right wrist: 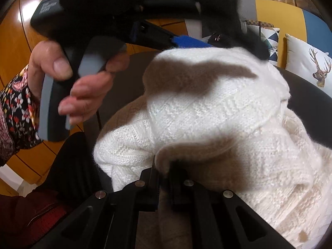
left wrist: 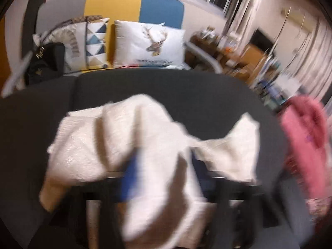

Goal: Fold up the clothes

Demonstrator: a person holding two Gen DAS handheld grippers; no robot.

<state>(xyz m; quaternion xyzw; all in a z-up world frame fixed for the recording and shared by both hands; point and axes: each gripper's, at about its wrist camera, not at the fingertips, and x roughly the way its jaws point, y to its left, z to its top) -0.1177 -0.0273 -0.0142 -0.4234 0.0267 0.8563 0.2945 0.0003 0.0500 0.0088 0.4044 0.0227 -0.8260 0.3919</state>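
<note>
The white knitted sweater (right wrist: 207, 108) lies bunched on a dark grey cushioned seat (left wrist: 166, 89), covering most of its near half. In the left wrist view, which is badly motion-blurred, the sweater (left wrist: 128, 145) spreads from the seat's middle toward its near edge, with one lobe reaching toward the right edge and a fold draped over the tool in front.

The right gripper (right wrist: 164, 172) sits low at the near edge of the garment. Its two black fingers stand close together with a fold of the knit pinched between their tips.

The left gripper (left wrist: 161, 166) is half buried under the wool. A blue pad (left wrist: 132, 178) shows on one side and a dark finger on the other, with sweater fabric running down between them, so it appears clamped on the cloth, though the blur leaves the grip itself unclear. From the right wrist view, the same tool shows from the side, its blue fingertip (right wrist: 191, 42) pressed against the sweater's far top fold, and the person's left hand (right wrist: 83, 83) wrapped around its grey handle, a floral sleeve (right wrist: 16, 108) at the wrist.

A pink garment (left wrist: 305, 145) lies at the seat's right edge. Beyond the far edge stands a sofa (left wrist: 132, 6) with yellow and blue panels, carrying a stag-print pillow (left wrist: 149, 43), a triangle-patterned pillow (left wrist: 96, 43) and a black bag (left wrist: 45, 62). Wooden flooring (right wrist: 25, 16) shows to the left.
</note>
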